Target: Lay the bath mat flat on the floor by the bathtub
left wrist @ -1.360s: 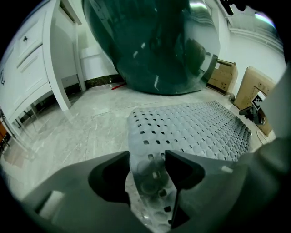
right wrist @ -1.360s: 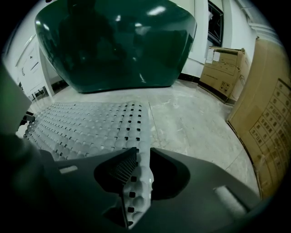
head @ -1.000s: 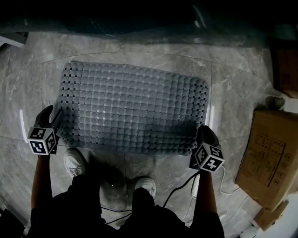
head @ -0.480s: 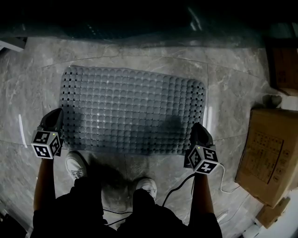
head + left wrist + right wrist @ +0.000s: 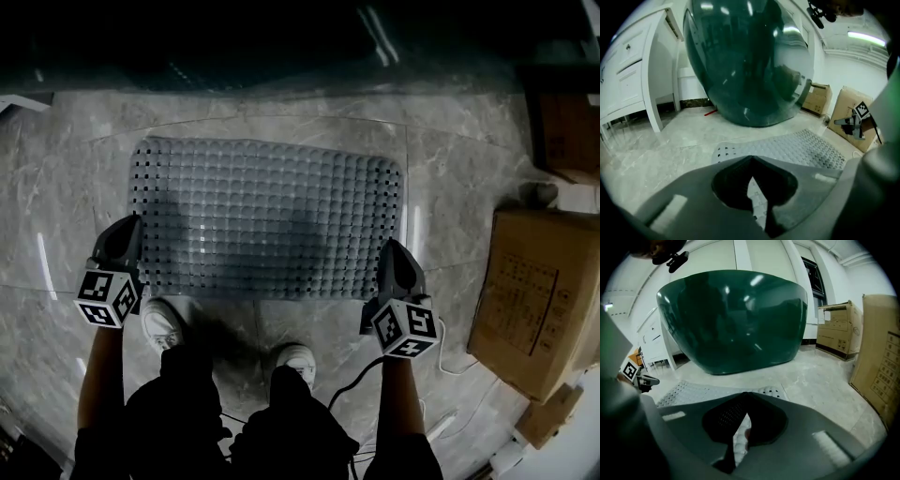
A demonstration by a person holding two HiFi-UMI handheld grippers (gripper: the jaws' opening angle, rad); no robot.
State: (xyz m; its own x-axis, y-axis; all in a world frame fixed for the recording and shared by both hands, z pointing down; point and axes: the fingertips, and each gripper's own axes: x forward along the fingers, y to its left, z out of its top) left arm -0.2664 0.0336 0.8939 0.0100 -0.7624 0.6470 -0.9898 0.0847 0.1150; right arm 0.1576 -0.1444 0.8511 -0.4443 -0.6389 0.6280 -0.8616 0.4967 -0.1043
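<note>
The grey, bumpy bath mat (image 5: 267, 216) lies spread on the marble floor just in front of the dark green bathtub (image 5: 281, 47). My left gripper (image 5: 125, 230) sits at the mat's near left corner and my right gripper (image 5: 389, 251) at its near right corner. In the left gripper view the jaws meet at their tips (image 5: 752, 159), with a strip of mat (image 5: 801, 147) between and beyond them. The right gripper view shows the same: tips together (image 5: 745, 394) over the mat (image 5: 689, 392), and the tub (image 5: 733, 319) close ahead.
Cardboard boxes (image 5: 539, 300) stand on the right, and more boxes (image 5: 836, 329) lean against the wall. A white cable (image 5: 441, 347) trails behind the right gripper. The person's shoes (image 5: 164, 323) are just behind the mat. A white cabinet (image 5: 628, 70) stands left of the tub.
The mat's near edge has come down and it now looks flat. Both grippers have shifted slightly inward and forward along the mat's side edges.
</note>
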